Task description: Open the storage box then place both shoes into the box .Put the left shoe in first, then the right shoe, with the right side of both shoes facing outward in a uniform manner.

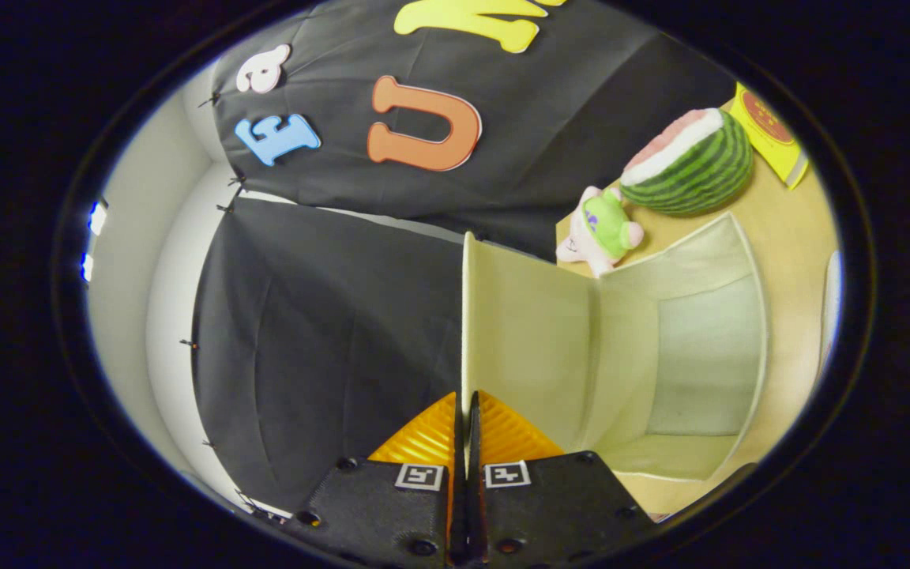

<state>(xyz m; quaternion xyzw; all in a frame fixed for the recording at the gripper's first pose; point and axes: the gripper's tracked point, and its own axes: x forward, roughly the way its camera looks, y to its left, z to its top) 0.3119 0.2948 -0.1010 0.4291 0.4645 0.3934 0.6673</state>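
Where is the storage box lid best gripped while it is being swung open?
At its free edge, edge-on, as now: the lid is a thin flat panel standing up from the open storage box, so its edge fits between closed jaws. The gripper already pinches that edge from the side opposite the hinge line, jaws nearly together.

Nothing really readable here: the yellow book (771,134) has a round red seal, too blurry to read.
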